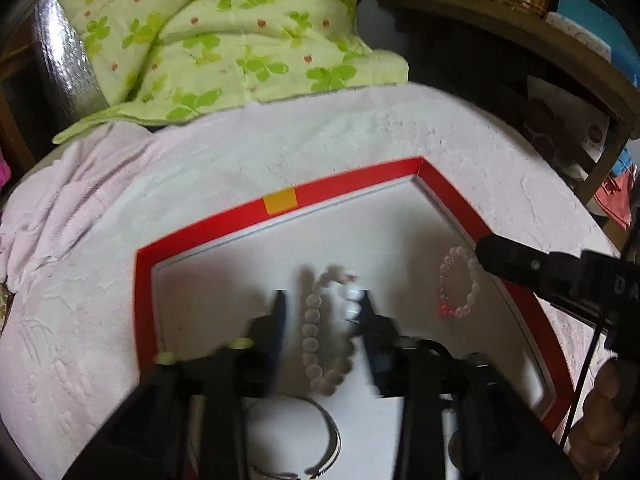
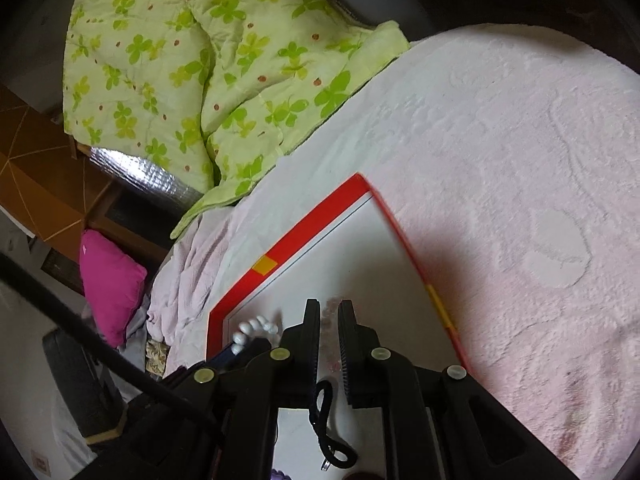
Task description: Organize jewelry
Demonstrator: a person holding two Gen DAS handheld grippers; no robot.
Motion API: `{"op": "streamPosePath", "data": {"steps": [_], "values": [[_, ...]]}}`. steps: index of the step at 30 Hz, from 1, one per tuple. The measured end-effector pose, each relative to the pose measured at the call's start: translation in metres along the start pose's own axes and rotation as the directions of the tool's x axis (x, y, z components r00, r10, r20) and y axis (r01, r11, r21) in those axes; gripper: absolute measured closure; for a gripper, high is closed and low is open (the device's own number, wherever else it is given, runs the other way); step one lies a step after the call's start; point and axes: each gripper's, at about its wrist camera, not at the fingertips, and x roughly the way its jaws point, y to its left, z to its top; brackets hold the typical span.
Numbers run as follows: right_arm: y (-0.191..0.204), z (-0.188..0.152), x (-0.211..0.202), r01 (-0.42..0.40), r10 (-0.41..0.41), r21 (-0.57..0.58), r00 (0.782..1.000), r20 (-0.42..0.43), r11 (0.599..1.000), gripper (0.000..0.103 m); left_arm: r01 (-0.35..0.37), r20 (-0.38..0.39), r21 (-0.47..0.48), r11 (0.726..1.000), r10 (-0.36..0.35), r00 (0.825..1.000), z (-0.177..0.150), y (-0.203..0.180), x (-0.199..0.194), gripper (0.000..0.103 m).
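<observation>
The left hand-held gripper (image 1: 322,300) hung spread wide over the pale bead bracelet (image 1: 326,332), which lay inside the red-rimmed tray (image 1: 280,204) on the bed. The right hand-held gripper (image 2: 329,312) sat nearly together above the clear bracelet (image 1: 458,284), gripping nothing as far as the blur allowed. Best was to straddle one bead run squarely, close gently, and lift straight, sparing the silver bangle (image 1: 328,436).
</observation>
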Motion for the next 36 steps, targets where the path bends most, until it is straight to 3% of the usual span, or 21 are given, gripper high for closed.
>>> {"op": "streamPosePath", "data": {"steps": [1,6,10,13,17,20,26,30,36], "values": [[0.000,0.001,-0.002,-0.001,0.001,0.001,1.000,0.005,1.000,0.091,-0.005,0.022,-0.001,1.000,0.005,1.000,-0.001,0.000,-0.007,0.048],[0.000,0.003,-0.016,-0.009,0.009,0.005,1.000,0.014,1.000,0.090,-0.002,0.139,-0.046,0.999,0.008,0.990,-0.017,0.011,-0.058,0.037],[0.001,0.004,-0.035,-0.013,0.013,-0.005,0.999,0.040,1.000,0.090,0.017,0.250,-0.117,0.993,0.012,0.968,-0.053,0.021,-0.110,0.026],[-0.003,0.004,-0.053,-0.007,0.008,-0.013,0.998,0.065,1.000,0.090,0.007,0.282,-0.149,0.989,0.036,0.959,-0.085,0.022,-0.134,0.025],[-0.009,-0.003,-0.077,0.009,-0.007,-0.015,0.997,0.077,1.000,0.087,-0.065,0.253,-0.166,0.984,0.106,0.961,-0.126,0.015,-0.147,0.024],[-0.015,-0.010,-0.094,0.030,-0.030,0.001,0.997,0.074,1.000,0.070,-0.067,0.205,-0.163,0.984,0.100,0.974,-0.152,0.012,-0.152,0.024],[-0.018,-0.024,-0.128,0.063,-0.061,-0.016,0.993,0.098,0.998,0.070,-0.102,0.108,-0.176,0.979,0.122,0.987,-0.201,0.010,-0.158,0.024],[-0.021,-0.037,-0.139,0.034,-0.035,0.018,0.995,0.092,0.999,0.070,-0.127,0.063,-0.198,0.972,0.142,0.988,-0.228,0.010,-0.175,0.024],[-0.008,-0.072,-0.153,-0.040,0.038,0.016,0.997,0.067,0.999,0.070,-0.127,0.064,-0.252,0.959,0.147,0.987,-0.244,0.005,-0.212,0.024]]}}
